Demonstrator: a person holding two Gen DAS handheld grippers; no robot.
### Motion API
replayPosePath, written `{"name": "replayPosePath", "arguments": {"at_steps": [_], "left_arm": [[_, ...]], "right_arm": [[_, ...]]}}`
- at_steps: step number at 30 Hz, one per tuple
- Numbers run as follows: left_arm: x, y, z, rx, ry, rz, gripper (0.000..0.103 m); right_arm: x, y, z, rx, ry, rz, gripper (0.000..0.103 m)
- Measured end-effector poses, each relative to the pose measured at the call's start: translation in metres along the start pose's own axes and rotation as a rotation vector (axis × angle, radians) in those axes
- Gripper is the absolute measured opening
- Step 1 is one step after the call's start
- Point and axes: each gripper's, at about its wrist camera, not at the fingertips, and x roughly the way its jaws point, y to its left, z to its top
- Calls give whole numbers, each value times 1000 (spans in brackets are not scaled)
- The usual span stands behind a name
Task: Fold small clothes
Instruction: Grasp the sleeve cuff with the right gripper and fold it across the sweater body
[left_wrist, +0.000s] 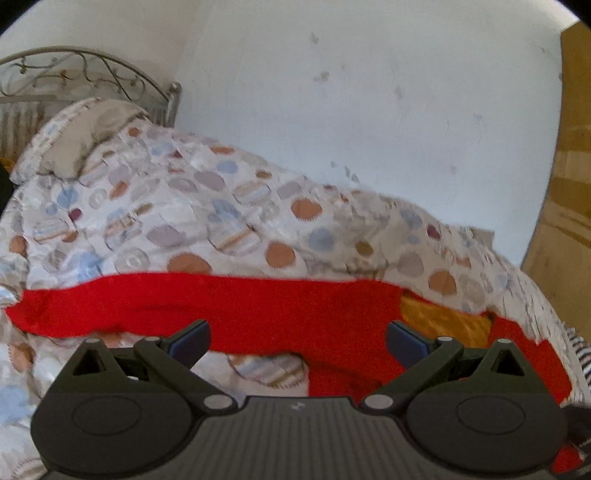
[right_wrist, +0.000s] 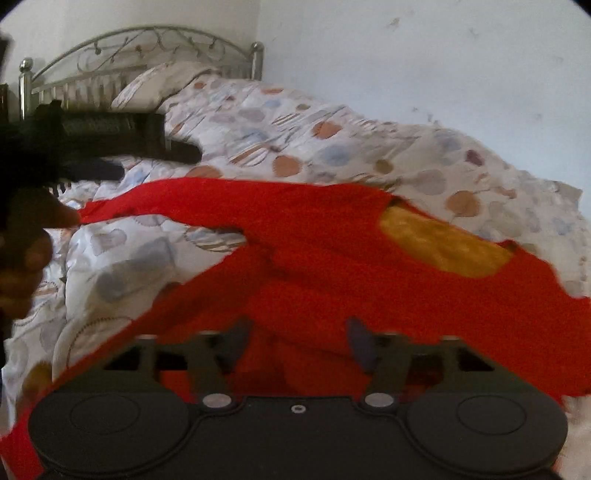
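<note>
Presently we find the red garment (left_wrist: 258, 306) spread across the patterned quilt (left_wrist: 177, 206) of the bed, one long sleeve lying out flat toward the left, its yellow inner neckline (left_wrist: 443, 317) showing at the right.

The left hand-held gripper (left_wrist: 297, 338) hangs just over the sleeve's base with its jaws wide apart and nothing between the pads; cloth lies under it, not in it. We judge that it should take the sleeve end or the shoulder seam, catching a single layer and leaving the quilt below out of the pinch.

The right hand-held gripper (right_wrist: 301, 343) is low over the body of the garment, its jaws apart. The picture is blurred there, yet the pads press on no cloth that we can see.

We advise flattening the body first, since folds gather near the right gripper, then bringing the sleeve across in a straight line. The soft quilt may ruck; keep the pull low and even.
</note>
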Motion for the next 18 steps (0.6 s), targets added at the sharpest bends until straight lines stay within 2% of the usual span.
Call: {"name": "replayPosePath", "arguments": {"at_steps": [3,5,9,13,14,15,18], "left_arm": [[14,-13,-13,20,60,-29,103],[25,-25,-23,40,116,-50,103],[45,-44,-43,75,177,-54,103],[67,-54,-71,128,240,-19,103],[66,-56,-78,145,213,-16,103],[64,-56,-82,149,188,-16,103],[61,-53,-85,132,174,-30,103]], "right_arm": [[-19,-29,-10,-15,-17,-72,95],[-30,-53,-19,6,-14,-142,100],[-41,-101,-41,49,9,-302,102],[-33,-146,-65,23,49,-466,102],[-29,-157,-71,19,65,-505,101],[-24,-167,-74,22,76,-524,95],[-11,-186,-79,46,98,-522,78]]}}
